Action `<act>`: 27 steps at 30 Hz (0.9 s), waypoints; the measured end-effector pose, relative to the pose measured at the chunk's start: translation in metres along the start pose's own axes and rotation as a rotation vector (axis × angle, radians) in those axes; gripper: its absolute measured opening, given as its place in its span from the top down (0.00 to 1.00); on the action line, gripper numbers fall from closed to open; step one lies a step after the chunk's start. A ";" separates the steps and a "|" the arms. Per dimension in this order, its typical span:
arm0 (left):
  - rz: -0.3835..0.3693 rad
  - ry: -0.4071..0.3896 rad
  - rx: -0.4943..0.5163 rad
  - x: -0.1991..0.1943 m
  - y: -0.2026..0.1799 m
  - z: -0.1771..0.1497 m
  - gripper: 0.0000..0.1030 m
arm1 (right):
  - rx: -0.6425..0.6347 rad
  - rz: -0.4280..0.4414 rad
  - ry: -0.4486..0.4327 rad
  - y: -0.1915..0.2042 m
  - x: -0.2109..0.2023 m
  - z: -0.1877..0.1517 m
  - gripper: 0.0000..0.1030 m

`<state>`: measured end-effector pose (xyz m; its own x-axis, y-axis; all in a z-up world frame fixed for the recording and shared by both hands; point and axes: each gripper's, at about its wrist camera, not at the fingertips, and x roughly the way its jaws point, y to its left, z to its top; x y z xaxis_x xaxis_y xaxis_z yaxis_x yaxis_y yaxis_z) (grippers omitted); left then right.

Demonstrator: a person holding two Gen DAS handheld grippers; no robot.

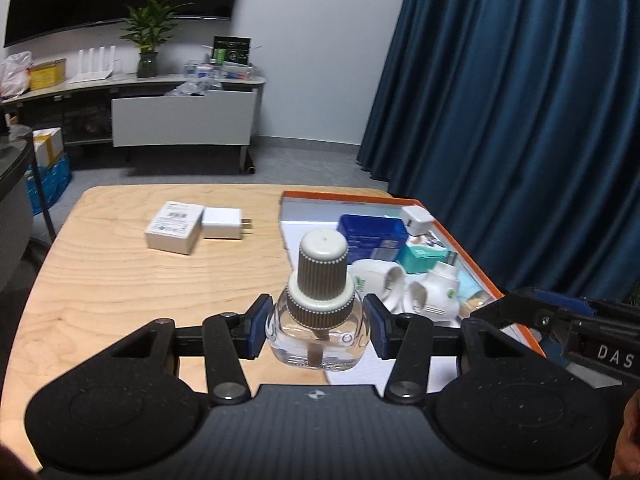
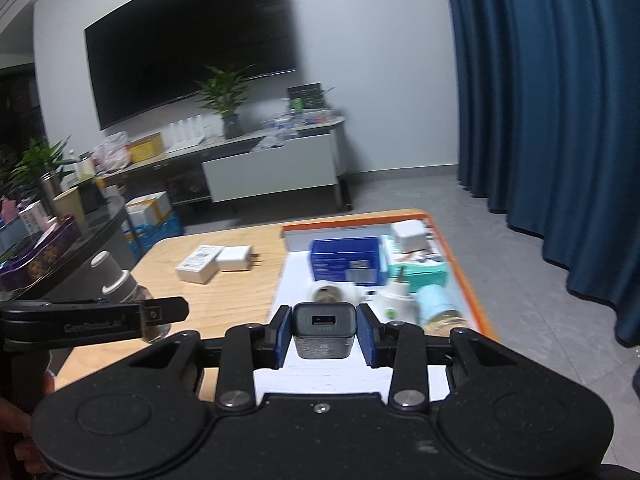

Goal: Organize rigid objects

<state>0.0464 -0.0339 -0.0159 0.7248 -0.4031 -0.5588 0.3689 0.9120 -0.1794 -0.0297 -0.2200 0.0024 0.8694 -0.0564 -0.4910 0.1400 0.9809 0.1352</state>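
Observation:
My left gripper (image 1: pixel 318 328) is shut on a clear glass refill bottle (image 1: pixel 318 336) with a ribbed brown and cream cap, held upright above the near edge of the orange-rimmed tray (image 1: pixel 476 260). My right gripper (image 2: pixel 324 334) is shut on a dark grey USB charger (image 2: pixel 323 336), held over the tray's (image 2: pixel 460 268) near part. The tray holds a blue box (image 2: pixel 346 262), white plug-in devices (image 1: pixel 434 290), a teal box (image 2: pixel 424 270) and a small white cube adapter (image 2: pixel 408 236). A white box (image 1: pixel 174 228) and a white charger (image 1: pixel 224 224) lie on the wooden table.
The wooden table (image 1: pixel 120 300) has rounded corners. A blue curtain (image 1: pixel 520 120) hangs right of the tray. A cluttered sideboard (image 1: pixel 132 92) with a plant stands at the back wall. A dark side table (image 2: pixel 60 248) with boxes stands on the left.

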 end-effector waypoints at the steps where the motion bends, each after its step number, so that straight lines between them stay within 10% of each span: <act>1: -0.006 0.002 0.005 0.000 -0.003 0.000 0.52 | 0.003 -0.007 -0.003 -0.002 -0.001 0.000 0.58; 27: -0.051 0.033 0.081 0.027 -0.049 0.015 0.52 | 0.060 -0.048 -0.052 -0.039 0.003 0.022 0.58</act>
<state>0.0562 -0.0907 -0.0102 0.6850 -0.4447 -0.5770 0.4512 0.8809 -0.1432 -0.0221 -0.2628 0.0145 0.8842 -0.1142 -0.4530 0.2091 0.9639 0.1651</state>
